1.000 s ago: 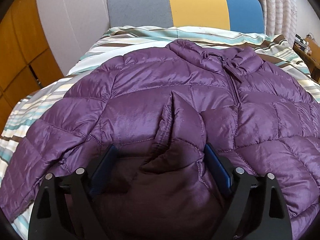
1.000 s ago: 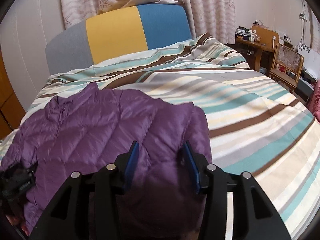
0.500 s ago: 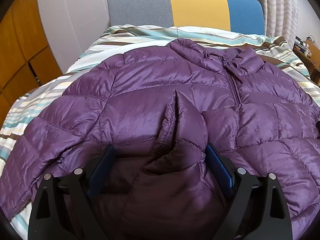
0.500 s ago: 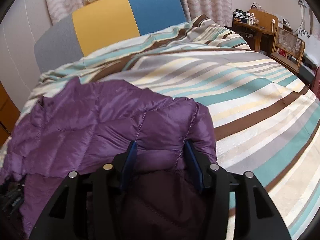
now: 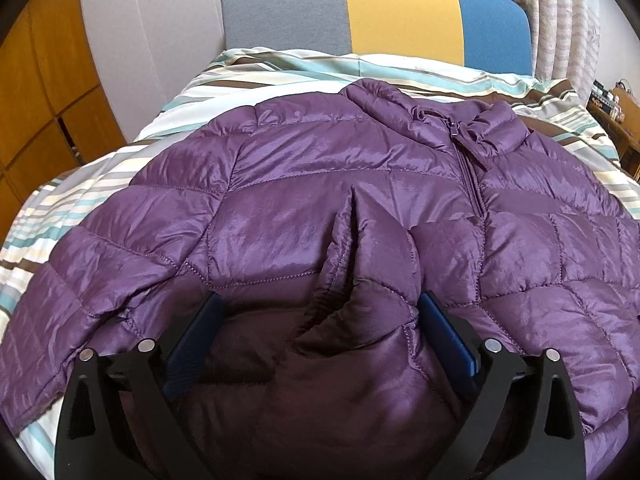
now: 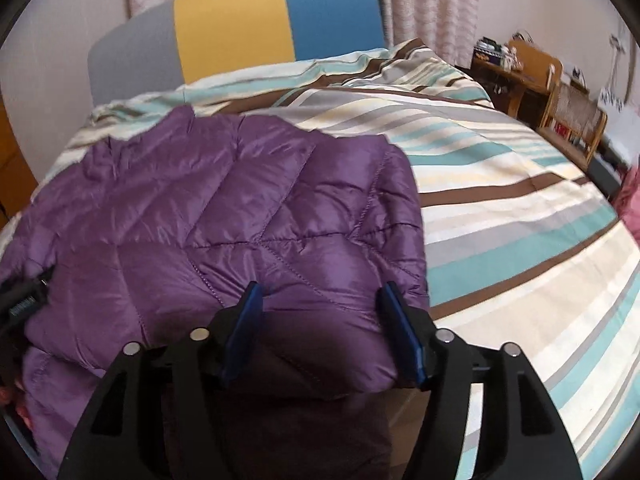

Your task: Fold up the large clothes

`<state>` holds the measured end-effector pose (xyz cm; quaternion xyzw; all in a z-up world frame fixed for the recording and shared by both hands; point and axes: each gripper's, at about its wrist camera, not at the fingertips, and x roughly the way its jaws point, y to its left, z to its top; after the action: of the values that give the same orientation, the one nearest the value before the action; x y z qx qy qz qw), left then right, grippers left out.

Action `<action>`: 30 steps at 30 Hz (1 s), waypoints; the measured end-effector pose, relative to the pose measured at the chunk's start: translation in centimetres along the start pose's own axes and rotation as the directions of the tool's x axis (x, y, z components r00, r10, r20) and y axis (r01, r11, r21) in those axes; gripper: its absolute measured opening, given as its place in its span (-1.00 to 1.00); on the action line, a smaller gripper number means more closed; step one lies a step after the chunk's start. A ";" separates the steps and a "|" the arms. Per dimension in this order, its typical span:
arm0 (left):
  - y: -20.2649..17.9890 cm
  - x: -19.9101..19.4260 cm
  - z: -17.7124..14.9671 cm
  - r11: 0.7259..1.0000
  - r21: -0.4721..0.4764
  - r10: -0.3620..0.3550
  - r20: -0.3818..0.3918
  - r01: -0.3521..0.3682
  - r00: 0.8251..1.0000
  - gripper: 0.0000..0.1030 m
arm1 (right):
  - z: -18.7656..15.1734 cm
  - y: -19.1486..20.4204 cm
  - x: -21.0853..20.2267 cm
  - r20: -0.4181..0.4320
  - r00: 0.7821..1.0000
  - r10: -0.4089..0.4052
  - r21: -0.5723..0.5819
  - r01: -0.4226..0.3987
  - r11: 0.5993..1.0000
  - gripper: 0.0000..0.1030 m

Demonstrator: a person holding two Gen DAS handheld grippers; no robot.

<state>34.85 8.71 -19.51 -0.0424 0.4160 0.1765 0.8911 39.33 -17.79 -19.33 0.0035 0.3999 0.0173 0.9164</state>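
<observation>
Your purple puffer jacket [image 5: 320,184] lay front-up across the striped duvet [image 6: 500,208], collar toward the grey, yellow and blue headboard [image 5: 376,16] and zip [image 5: 468,176] running down just right of centre. You had the left gripper [image 5: 320,320] set wide, with a bunched fold of the jacket's lower part filling the gap between its blue pads [image 5: 192,344]; the fabric rose into a ridge ahead of the fingers, and whether both pads pressed it could not be told. Your right gripper [image 6: 324,312] was likewise spread wide around the jacket's right-hand edge, the padded cloth mounded between the pads [image 6: 400,332], which touched it on both sides. On the left, the sleeve [image 5: 72,296] reached close to the duvet's side, with the wooden cabinet [image 5: 44,92] beyond the bed. To the right of the jacket's edge you had a broad stretch of bare duvet, open up to the bed's far side, where a wooden chair [image 6: 576,116] and desk [image 6: 508,72] stood near the curtain [image 6: 424,4].
</observation>
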 end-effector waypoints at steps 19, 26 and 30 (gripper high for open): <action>12.9 -9.2 -5.0 0.922 -0.384 -0.019 0.086 0.051 0.996 0.93 | -0.3 0.0 0.4 0.009 1.000 -0.017 -0.015 0.017 1.000 0.28; 18.5 -10.7 -8.3 0.869 -0.494 0.050 0.056 -0.015 0.997 0.94 | -0.3 -0.1 0.4 0.009 1.000 -0.017 -0.015 0.017 1.000 0.28; 21.5 -11.4 -10.2 0.821 -0.571 0.067 0.044 -0.030 0.997 0.94 | -0.3 -0.1 0.4 0.009 1.000 -0.016 -0.015 0.016 1.000 0.28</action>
<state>13.17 23.29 -15.95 -0.2903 0.3175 0.3163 0.8455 39.38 -17.86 -19.81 -0.0066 0.3955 0.0127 0.9183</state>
